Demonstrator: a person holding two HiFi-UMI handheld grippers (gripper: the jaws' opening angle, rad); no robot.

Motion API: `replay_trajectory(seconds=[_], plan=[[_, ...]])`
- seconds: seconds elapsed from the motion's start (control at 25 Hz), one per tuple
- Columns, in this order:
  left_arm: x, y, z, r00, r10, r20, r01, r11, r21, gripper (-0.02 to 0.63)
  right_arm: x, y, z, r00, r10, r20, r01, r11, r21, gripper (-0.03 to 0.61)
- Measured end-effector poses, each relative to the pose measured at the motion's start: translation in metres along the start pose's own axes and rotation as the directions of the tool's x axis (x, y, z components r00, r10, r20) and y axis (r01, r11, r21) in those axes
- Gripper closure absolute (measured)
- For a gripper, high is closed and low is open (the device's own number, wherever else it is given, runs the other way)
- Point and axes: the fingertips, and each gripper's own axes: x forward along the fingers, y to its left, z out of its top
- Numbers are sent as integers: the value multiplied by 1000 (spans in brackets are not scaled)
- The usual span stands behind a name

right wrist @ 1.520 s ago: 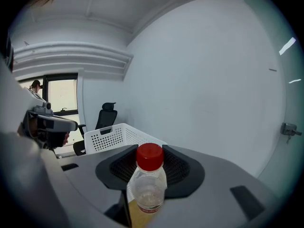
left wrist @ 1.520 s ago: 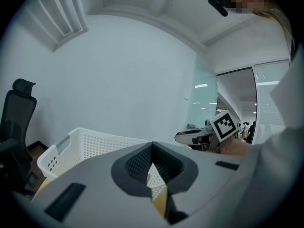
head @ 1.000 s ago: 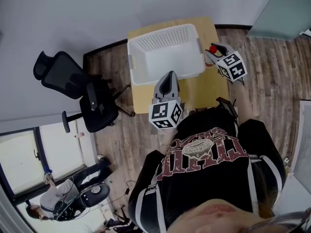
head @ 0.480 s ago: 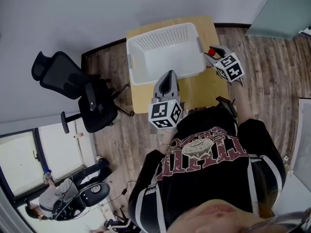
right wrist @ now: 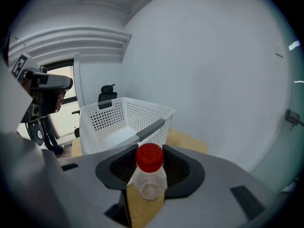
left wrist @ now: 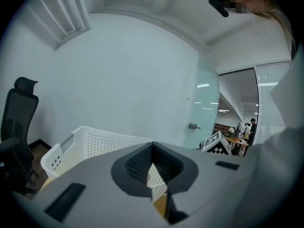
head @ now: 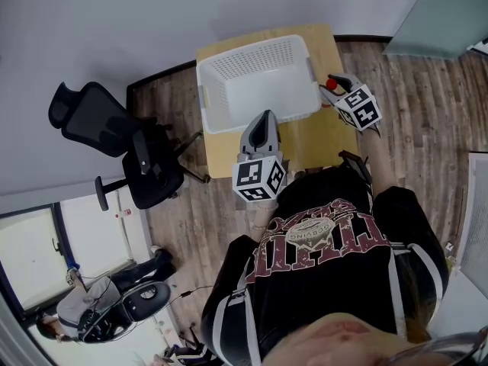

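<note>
My right gripper (right wrist: 150, 177) is shut on a clear plastic bottle (right wrist: 150, 186) with a red cap, held upright between its jaws. In the head view that gripper (head: 333, 87) hangs just off the right end of a white perforated basket (head: 258, 58). The basket (right wrist: 107, 118) stands on a small wooden table (head: 320, 136) and shows nothing inside. My left gripper (head: 263, 120) hovers over the table's near edge in front of the basket (left wrist: 95, 144). Its jaws (left wrist: 153, 175) are shut with nothing between them.
A black office chair (head: 114, 139) stands left of the table, close to the basket's left end. A white wall runs behind the table and a glass partition (left wrist: 206, 108) is at the right. A person crouches on the floor at lower left (head: 99, 311).
The right gripper has carried the bottle forward and left, closer to the basket's right end. The left gripper has stayed almost still.
</note>
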Motion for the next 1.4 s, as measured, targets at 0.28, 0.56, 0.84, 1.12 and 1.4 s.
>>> replay_trajectory(seconds=[0.28,0.56,0.84,1.12,1.4], plan=[[3,-1,2,1000,-4,2,4,1000,-9,568,0,2,0,1000,16,0,-16,1000,-23,410],[2,-14,2,1000,-3,15,4,1000,-11,568,-6,4,-6,999,36,-3,-36,999,-14,406],[0,-19,6,1000,8,27,-7,1000,-14,568,-24,-1,12,998,28,54,-28,1000,-11,400],[-1,-24,8,999,21,46,-20,1000,-12,568,-42,9,42,991,50,127,-45,998,-38,400],[-3,-22,11,997,44,57,-43,999,-15,568,-46,17,62,984,73,161,-62,995,-78,400]])
